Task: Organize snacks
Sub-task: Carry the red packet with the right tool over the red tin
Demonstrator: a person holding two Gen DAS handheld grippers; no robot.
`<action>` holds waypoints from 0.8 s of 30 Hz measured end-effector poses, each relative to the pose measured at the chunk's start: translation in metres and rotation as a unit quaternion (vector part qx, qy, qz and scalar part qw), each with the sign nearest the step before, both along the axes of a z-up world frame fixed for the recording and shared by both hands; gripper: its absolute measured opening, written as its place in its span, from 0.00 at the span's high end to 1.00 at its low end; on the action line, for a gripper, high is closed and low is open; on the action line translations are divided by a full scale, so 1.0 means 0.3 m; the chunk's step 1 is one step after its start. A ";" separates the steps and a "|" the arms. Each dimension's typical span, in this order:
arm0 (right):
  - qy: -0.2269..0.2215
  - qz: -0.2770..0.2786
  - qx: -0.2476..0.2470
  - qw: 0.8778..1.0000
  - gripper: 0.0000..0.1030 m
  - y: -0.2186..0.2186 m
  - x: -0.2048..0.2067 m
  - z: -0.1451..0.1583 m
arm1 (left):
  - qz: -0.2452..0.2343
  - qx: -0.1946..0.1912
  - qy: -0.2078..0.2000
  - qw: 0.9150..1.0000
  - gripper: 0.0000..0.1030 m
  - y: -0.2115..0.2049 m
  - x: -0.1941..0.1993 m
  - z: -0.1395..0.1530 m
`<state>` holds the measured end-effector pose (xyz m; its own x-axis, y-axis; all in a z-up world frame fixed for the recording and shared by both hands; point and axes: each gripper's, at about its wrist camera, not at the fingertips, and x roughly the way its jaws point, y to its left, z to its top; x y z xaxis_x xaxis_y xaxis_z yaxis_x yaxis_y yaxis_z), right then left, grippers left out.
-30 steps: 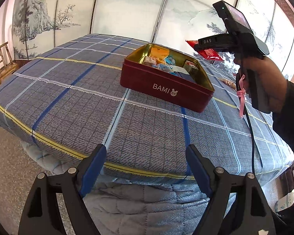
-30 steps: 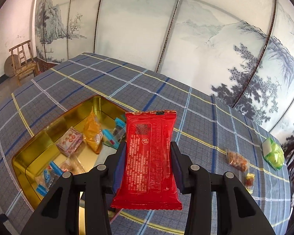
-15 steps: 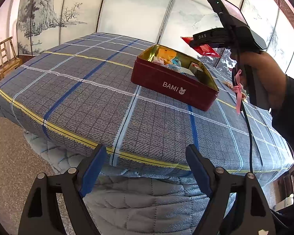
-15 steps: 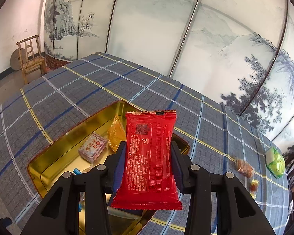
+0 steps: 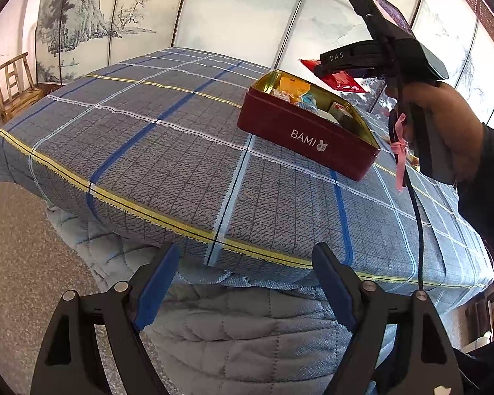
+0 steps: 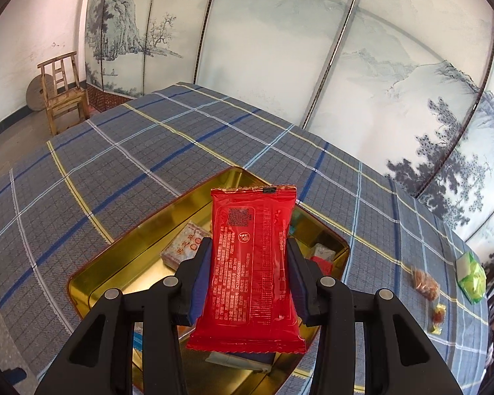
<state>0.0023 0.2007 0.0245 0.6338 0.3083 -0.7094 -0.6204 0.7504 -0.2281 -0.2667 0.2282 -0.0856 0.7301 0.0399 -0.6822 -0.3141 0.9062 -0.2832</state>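
Note:
A dark red tin [image 5: 308,138] marked BAMI, gold inside [image 6: 122,263], stands on the checked tablecloth and holds several wrapped snacks. My right gripper [image 6: 248,263] is shut on a red snack packet [image 6: 250,256] and holds it in the air above the tin. In the left wrist view the packet [image 5: 341,80] shows over the tin's far side, under the right gripper body [image 5: 385,52]. My left gripper [image 5: 245,283] is open and empty, off the table's near edge.
Loose snacks lie on the cloth to the right: a brown packet [image 6: 425,283], a small candy [image 6: 437,317] and a green packet [image 6: 472,276]. A wooden chair [image 6: 62,93] stands by the far left wall. A painted screen runs behind the table.
My right gripper has carried the red packet further over the tin. My left gripper has pulled back and to the left, so the tin sits further right in its view.

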 end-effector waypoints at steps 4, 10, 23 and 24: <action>0.005 0.004 -0.003 1.000 0.57 0.012 -0.011 -0.016 | -0.003 0.000 0.002 1.000 0.23 -0.004 0.000 -0.003; 0.016 0.007 -0.005 1.000 0.57 0.025 -0.022 -0.043 | -0.003 -0.004 0.005 1.000 0.23 -0.002 0.005 -0.010; 0.035 0.025 -0.017 0.999 0.57 0.077 -0.052 -0.091 | 0.000 -0.009 0.013 1.000 0.23 0.007 0.012 -0.027; 0.036 0.026 -0.018 0.999 0.57 0.079 -0.054 -0.096 | 0.000 -0.010 0.014 1.000 0.23 0.008 0.012 -0.029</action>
